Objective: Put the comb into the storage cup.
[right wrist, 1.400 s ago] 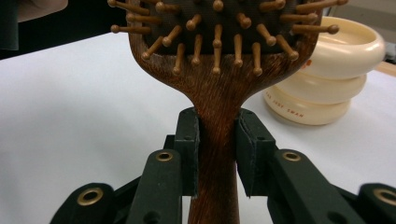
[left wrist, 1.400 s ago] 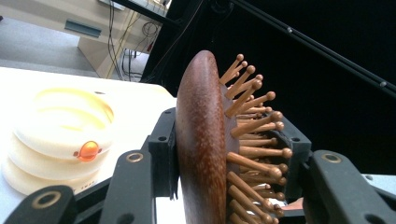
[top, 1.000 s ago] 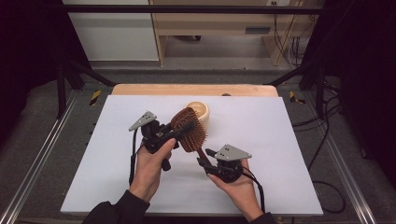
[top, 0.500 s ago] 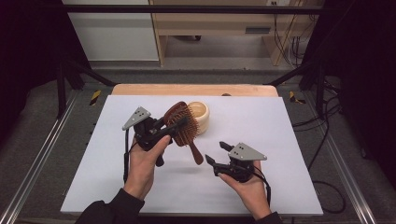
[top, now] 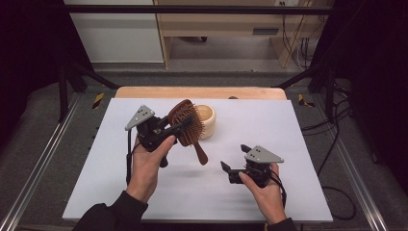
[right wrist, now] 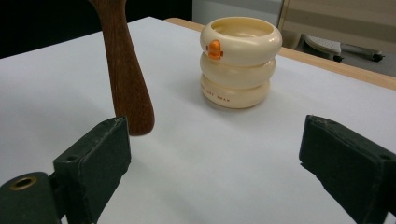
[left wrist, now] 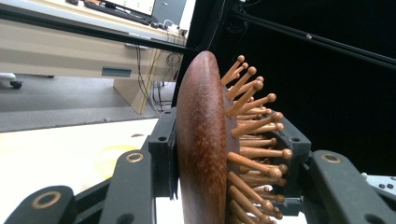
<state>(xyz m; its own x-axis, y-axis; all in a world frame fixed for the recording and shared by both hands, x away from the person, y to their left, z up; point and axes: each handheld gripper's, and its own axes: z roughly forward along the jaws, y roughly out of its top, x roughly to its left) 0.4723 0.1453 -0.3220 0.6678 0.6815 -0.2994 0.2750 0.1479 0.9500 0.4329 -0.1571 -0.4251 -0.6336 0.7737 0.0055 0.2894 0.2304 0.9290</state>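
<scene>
The left claw [top: 179, 126] stays clamped across the hairbrush [top: 186, 126] head, lifting it off the tabletop [top: 288, 125], so the right claw [top: 233, 159], its jaws just opened with nothing between them, hangs apart below the handle.

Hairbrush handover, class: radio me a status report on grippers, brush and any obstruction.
Left gripper shut on brush head, held off table. Right gripper jaws just opened, empty, handle free. Cream cup behind brush, not touching.

Wooden hairbrush [top: 187, 126] held aloft, handle down.
</scene>
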